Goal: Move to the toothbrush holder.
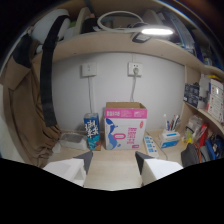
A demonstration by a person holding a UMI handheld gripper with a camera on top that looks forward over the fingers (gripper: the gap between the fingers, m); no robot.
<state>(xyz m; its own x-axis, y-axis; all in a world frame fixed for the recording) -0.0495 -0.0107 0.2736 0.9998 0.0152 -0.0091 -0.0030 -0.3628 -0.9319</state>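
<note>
In the gripper view, the gripper [114, 162] hangs low over the near edge of the desk [112, 167], its two fingers [84, 159] spread apart with nothing between them but bare wood. The task looks barely begun, since what I take to be the toothbrush holder [171, 135], a small pale blue box with several thin sticks standing up out of it, sits toward the back right corner of the desk, well apart from the fingers and off to their right; whether those sticks are toothbrushes or pens I cannot tell. What is left, by my judgement, is the whole approach: swinging right and forward until the holder stands just ahead of the fingers. Straight ahead at the back edge, against the wall, stands a pink and white carton box [125, 127] with blue graphics and print too small to read, and touching its left side a blue drink carton [92, 131] bearing white characters I cannot make out.
</note>
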